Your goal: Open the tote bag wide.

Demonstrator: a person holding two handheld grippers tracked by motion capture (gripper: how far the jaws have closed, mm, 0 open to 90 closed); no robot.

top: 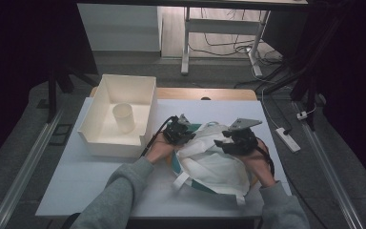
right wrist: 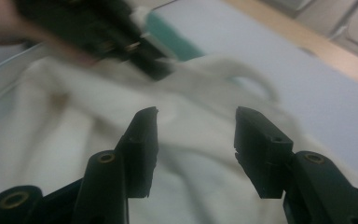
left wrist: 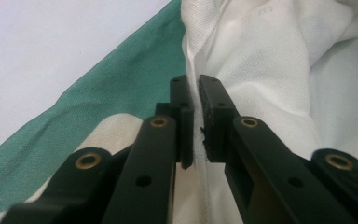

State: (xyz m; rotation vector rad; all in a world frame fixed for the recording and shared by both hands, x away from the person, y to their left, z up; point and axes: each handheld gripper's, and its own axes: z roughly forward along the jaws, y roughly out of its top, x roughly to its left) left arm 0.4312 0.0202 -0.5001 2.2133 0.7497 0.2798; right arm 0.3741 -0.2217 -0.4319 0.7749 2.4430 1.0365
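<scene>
A white cloth bag point(top: 214, 162) with green trim lies crumpled on the white table point(top: 90, 176), right of centre. My left gripper point(top: 183, 133) sits at the bag's left edge. In the left gripper view its jaws are shut on a fold of the white fabric point(left wrist: 196, 116), with the green trim point(left wrist: 121, 88) to the left. My right gripper point(top: 236, 140) hovers over the bag's upper right part. In the right gripper view the right gripper point(right wrist: 196, 135) stands open above the white cloth point(right wrist: 74, 140), with nothing between its fingers, and the left gripper point(right wrist: 102, 37) shows blurred farther off.
A white open box point(top: 119, 114) stands at the table's back left with a pale cup point(top: 124, 118) inside it. The table's wooden far edge point(top: 209, 94) lies behind the bag. A power strip point(top: 288, 139) lies on the floor to the right.
</scene>
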